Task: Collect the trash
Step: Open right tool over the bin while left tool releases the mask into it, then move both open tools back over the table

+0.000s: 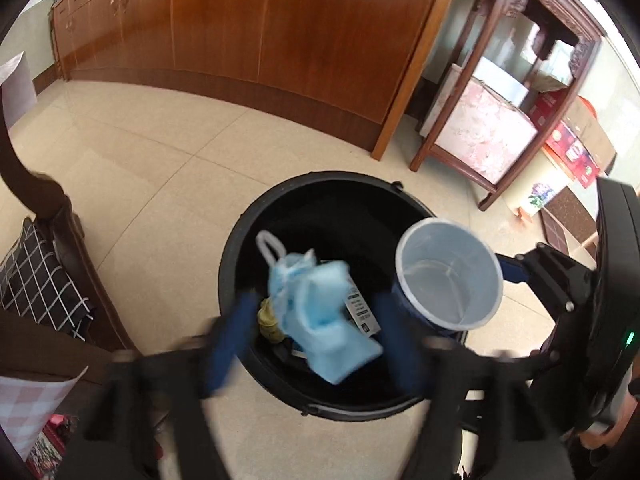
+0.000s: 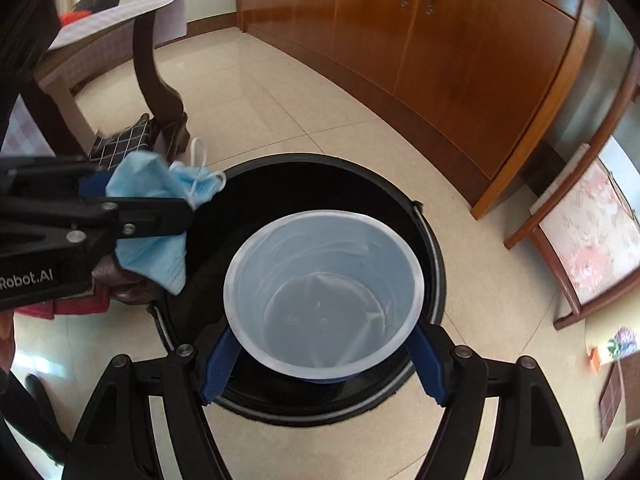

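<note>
A black round bin [image 1: 320,179] [image 2: 320,159] stands on the tiled floor below both grippers. My left gripper [image 1: 314,312] is open over its mouth, its blurred blue pads [image 1: 232,340] wide apart. A crumpled light-blue face mask [image 1: 320,320] [image 2: 152,188] hangs loose between them above the bin. My right gripper [image 2: 324,344] is shut on a translucent plastic cup [image 2: 324,292] [image 1: 450,276], one pad on each side under the rim, its mouth facing the camera above the bin's right side. In the bin lie a yellowish wad [image 1: 269,320] and a printed label [image 1: 360,312].
A long wooden cabinet [image 1: 280,40] [image 2: 460,40] runs along the far wall. A carved wooden stand [image 1: 500,132] with boxes is to the right. A dark furniture leg and a checked cushion [image 1: 36,280] are at the left, near a cloth-covered table [image 2: 100,20].
</note>
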Available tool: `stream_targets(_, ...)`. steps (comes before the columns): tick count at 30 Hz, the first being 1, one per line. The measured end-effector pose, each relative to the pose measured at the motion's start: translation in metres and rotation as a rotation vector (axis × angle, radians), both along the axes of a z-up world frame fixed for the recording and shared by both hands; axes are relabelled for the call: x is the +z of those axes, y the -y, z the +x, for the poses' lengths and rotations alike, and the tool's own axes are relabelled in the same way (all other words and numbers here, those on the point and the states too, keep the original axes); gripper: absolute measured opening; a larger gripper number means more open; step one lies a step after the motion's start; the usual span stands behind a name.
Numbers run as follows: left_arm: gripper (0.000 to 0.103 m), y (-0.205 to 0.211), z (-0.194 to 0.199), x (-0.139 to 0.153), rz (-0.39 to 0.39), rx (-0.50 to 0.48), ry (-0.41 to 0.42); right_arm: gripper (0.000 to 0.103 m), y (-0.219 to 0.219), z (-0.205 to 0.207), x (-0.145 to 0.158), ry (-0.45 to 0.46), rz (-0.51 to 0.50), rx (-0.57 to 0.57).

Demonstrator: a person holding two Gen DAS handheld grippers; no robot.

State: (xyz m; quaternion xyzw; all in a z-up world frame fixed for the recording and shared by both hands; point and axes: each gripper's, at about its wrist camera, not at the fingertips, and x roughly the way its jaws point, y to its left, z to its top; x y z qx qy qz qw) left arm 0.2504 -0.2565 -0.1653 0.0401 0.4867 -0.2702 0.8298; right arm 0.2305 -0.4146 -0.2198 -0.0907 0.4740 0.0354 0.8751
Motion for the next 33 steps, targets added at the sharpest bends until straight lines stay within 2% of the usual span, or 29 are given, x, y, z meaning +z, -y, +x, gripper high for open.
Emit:
stream_targets(1,0.088,-0.002,0.0,0.0,-0.005,0.015,0.003,0.087,-0.002,0.001,-0.004,0.003,-0.035,-0.005)
stream_targets(2,0.088,-0.004,0.001,-0.001,0.001,0.023,0.005,0.103,-0.003,0.002,-0.009,-0.005,-0.064,-0.015)
stream_targets(7,0.088,-0.015,-0.001,0.0,0.036,0.056,0.028,0.103,0.001,-0.001,-0.016,-0.019,-0.105,-0.028)
stream_targets(13,0.088,-0.031,-0.012,0.007,0.049,0.079,0.058,0.103,0.001,-0.012,-0.005,0.007,-0.106,-0.054)
stream_targets(23,0.088,-0.064,-0.049,0.031,0.053,0.11,0.12,0.103,-0.007,-0.035,0.037,0.085,-0.043,-0.101)
stream_targets(33,0.088,-0.117,-0.087,0.062,0.034,0.22,0.191,0.103,-0.055,-0.061,0.081,0.168,0.011,-0.074)
